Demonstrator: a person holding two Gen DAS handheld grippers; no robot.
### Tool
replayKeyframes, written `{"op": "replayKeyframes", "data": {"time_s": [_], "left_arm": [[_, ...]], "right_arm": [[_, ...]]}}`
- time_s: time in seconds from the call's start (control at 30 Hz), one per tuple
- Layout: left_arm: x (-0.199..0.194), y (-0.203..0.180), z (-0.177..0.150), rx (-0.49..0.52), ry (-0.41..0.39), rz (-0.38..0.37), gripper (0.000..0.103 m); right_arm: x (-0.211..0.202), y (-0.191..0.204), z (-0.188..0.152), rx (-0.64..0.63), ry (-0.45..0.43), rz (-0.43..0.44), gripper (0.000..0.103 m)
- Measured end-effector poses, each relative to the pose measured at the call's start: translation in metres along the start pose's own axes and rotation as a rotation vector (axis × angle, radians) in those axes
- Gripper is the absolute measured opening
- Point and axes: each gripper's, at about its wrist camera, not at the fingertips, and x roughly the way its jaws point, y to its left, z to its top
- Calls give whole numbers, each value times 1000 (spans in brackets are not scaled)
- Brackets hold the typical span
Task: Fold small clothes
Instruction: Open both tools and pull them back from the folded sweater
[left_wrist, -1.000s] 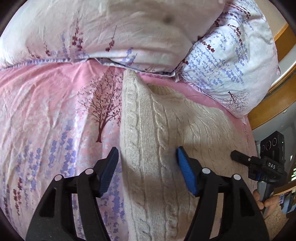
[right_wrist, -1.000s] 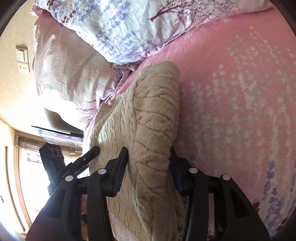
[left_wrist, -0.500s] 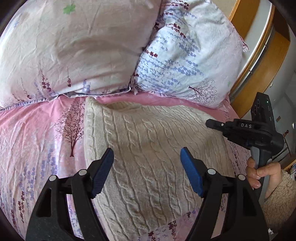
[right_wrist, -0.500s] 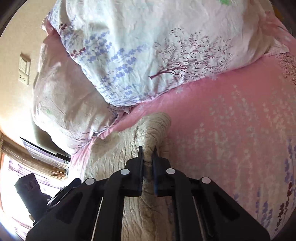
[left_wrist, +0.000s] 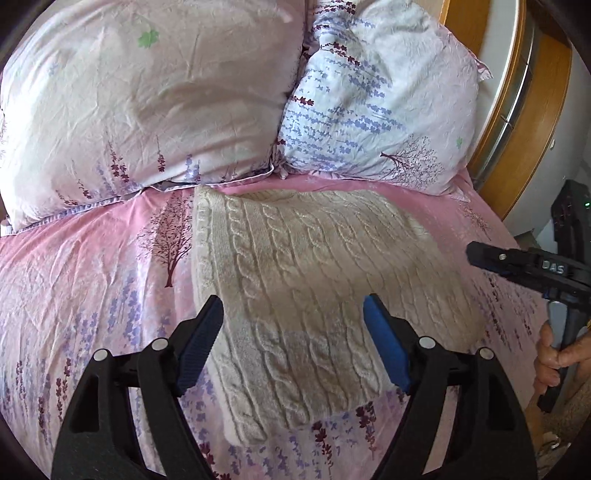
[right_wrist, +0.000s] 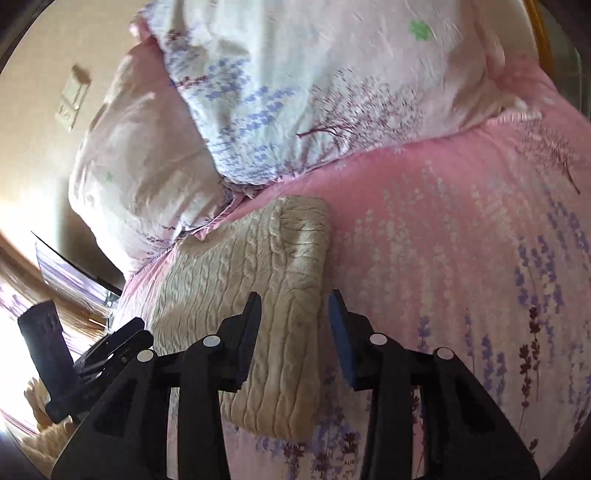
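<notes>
A cream cable-knit sweater (left_wrist: 314, 258) lies folded into a flat rectangle on the pink flowered sheet (left_wrist: 92, 280). My left gripper (left_wrist: 291, 301) hovers over its near left part; the jaws are opening, with the knit below them and nothing pressed between the blue pads. In the right wrist view the sweater (right_wrist: 240, 266) stretches away to the left. My right gripper (right_wrist: 294, 295) hangs above its right edge, jaws opening and clear of the fabric. Each gripper also shows in the other's view: the right gripper (left_wrist: 476, 254) at the sweater's right side, the left gripper (right_wrist: 138, 332) at lower left.
Two flowered pillows (left_wrist: 147, 103) (left_wrist: 376, 103) lie just behind the sweater. A wooden bed frame (left_wrist: 524, 122) curves along the right. A hand (left_wrist: 557, 358) grips the right tool's handle. A wall socket (right_wrist: 72, 103) sits on the beige wall.
The right gripper closed on the sweater's folded edge half a second ago, then let go and drew back upward. The left gripper widened and pulled back. The sweater now lies flat.
</notes>
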Motion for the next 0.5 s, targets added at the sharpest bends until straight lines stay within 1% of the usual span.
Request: {"op": "replayKeyframes", "data": {"time_s": [0.03, 0.1, 0.17, 0.23, 0.27, 0.33, 0.37, 0.43, 0.5], "left_arm": [[1, 0, -4, 7, 7, 18, 78], [6, 2, -11, -12, 42, 21, 78], [14, 4, -16, -18, 63, 45, 78], [23, 4, -19, -15, 97, 67, 80], [27, 6, -20, -22, 115, 69, 81], [30, 11, -24, -58, 131, 62, 82], [27, 15, -27, -86, 132, 49, 81], [18, 20, -34, -120, 114, 50, 81], [9, 23, -40, -122, 100, 73, 81]], "right_arm": [[-3, 11, -7, -50, -6, 3, 40], [-1, 32, -20, -164, 16, -14, 40], [17, 46, -34, -268, 88, -84, 40], [39, 44, -48, -296, 166, -178, 40], [39, 40, -53, -291, 152, -195, 40], [34, 40, -53, -278, 139, -196, 40], [28, 43, -52, -279, 119, -193, 40], [13, 50, -55, -299, 53, -181, 40], [11, 54, -60, -313, 39, -206, 40]]}}
